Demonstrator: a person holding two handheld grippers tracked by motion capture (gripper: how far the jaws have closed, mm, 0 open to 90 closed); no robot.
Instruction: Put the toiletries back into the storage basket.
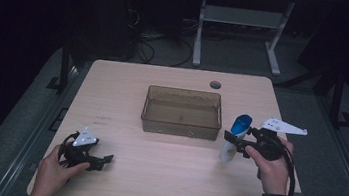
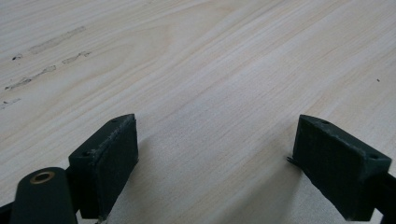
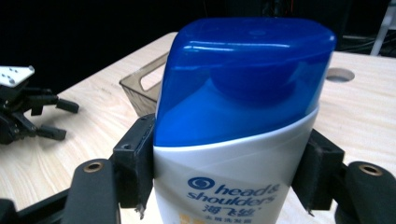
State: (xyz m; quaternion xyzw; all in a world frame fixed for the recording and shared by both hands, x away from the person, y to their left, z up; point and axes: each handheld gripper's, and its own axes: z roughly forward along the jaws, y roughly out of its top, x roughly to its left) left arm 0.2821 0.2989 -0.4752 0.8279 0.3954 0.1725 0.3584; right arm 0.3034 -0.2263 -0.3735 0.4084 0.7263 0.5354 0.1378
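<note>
On the wooden table (image 1: 162,177), the shampoo bottle (image 1: 234,138) is grasped by the right gripper (image 1: 236,140); the left gripper (image 1: 104,161) rests released. Placement into the brown bin (image 1: 180,125) is probably required next.

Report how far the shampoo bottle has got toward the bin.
Done: the right gripper is shut on the shampoo bottle. In hand: the bottle stands beside the bin, not in it. Left: moving it over, perhaps, and releasing. The left gripper rests open on the table.

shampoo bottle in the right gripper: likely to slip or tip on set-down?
The shampoo bottle looks like glossy plastic, so probably slippery; the right gripper clamps both sides just below the cap. It is tall and narrow, so likely to tip if set down tilted.
</note>
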